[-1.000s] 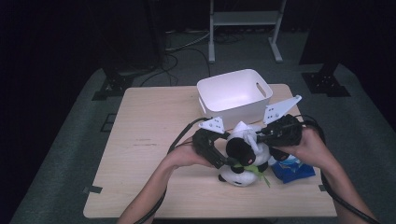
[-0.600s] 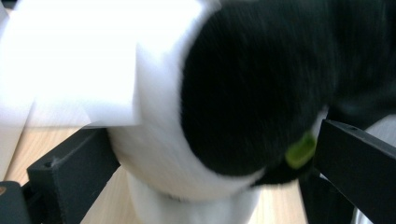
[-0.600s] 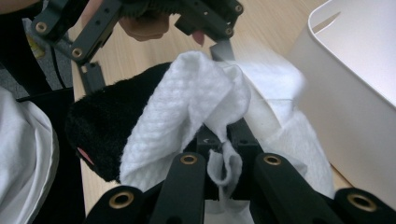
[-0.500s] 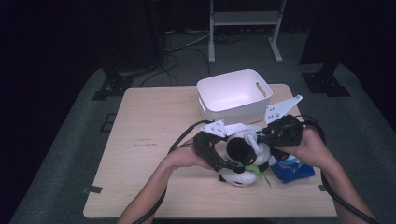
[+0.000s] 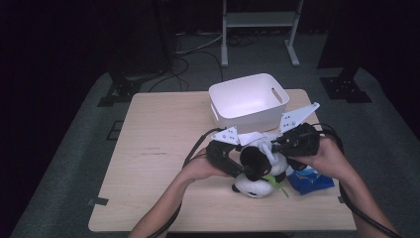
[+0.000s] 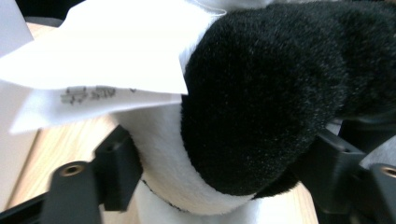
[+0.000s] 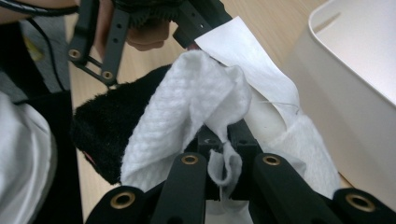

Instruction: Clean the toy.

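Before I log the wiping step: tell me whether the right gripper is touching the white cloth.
Touching. In the right gripper view, the right gripper has its jaws shut on a fold of the white cloth, which drapes over the plush panda.

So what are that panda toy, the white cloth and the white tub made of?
The panda toy looks like soft plush: short, dense fuzzy pile in black and white. The white cloth seems a textured wipe or paper towel, with a waffle-like embossed pattern. The white tub appears to be smooth, matte moulded plastic with cut-out handles.
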A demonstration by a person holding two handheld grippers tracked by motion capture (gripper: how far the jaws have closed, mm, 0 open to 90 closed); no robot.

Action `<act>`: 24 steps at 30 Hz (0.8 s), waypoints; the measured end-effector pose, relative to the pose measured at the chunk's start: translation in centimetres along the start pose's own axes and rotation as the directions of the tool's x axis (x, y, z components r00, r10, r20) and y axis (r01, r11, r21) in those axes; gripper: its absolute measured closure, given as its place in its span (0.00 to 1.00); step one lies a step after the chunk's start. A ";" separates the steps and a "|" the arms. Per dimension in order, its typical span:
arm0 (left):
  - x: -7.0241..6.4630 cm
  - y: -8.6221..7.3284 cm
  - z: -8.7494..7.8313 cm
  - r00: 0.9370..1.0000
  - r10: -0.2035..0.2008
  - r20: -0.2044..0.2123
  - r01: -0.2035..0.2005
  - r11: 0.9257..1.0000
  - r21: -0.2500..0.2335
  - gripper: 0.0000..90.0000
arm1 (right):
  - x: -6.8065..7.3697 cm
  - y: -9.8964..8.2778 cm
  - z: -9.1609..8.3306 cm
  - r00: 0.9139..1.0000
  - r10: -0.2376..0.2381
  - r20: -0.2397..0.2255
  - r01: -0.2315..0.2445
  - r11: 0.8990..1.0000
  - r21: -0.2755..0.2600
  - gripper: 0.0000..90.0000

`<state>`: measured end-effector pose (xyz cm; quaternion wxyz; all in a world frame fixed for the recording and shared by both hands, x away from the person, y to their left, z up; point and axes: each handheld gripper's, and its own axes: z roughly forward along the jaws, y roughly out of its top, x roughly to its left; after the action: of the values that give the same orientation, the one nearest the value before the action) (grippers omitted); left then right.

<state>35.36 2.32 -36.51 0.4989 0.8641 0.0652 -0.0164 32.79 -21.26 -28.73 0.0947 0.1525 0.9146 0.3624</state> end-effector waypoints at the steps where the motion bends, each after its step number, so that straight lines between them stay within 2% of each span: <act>1: -0.1 0.1 -0.2 1.000 -0.003 0.002 0.003 1.000 0.011 0.30 | 0.0 0.1 0.0 1.000 0.000 -0.002 0.000 1.000 -0.005 0.95; 8: -0.5 0.3 -2.1 1.000 0.003 -0.013 -0.002 0.999 0.048 0.34 | 0.5 1.1 0.4 0.999 -0.015 -0.041 0.012 0.998 -0.059 0.95; 13: -0.9 0.2 -4.8 0.999 0.025 -0.048 -0.021 0.995 0.096 0.34 | 1.2 2.5 1.4 0.997 -0.036 -0.065 0.030 0.995 -0.094 0.95; 15: -1.0 0.2 -6.0 0.998 0.035 -0.053 -0.028 0.991 0.128 0.35 | 1.5 3.1 1.9 0.996 -0.045 -0.077 0.036 0.994 -0.103 0.95; 16: -1.0 0.2 -6.0 0.998 0.035 -0.053 -0.028 0.991 0.128 0.35 | 1.6 3.4 2.2 0.995 -0.048 -0.087 0.038 0.993 -0.109 0.95; 18: -1.2 0.0 -7.4 0.997 0.039 -0.062 -0.029 0.987 0.157 0.35 | 1.9 4.0 2.8 0.994 -0.057 -0.094 0.046 0.992 -0.114 0.95; 21: -1.1 -0.3 -7.7 0.997 0.033 -0.067 -0.020 0.983 0.182 0.35 | 2.3 4.5 3.5 0.993 -0.070 -0.091 0.062 0.994 -0.091 0.95; 24: -1.0 -0.3 -7.3 0.997 0.022 -0.068 -0.010 0.985 0.170 0.34 | 2.6 5.1 3.4 0.994 -0.093 -0.054 0.090 0.995 -0.051 0.95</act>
<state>34.08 8.73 -33.03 0.4213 0.9038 0.0741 0.0120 32.41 -14.72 -27.79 0.0890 0.0977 0.9139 0.3838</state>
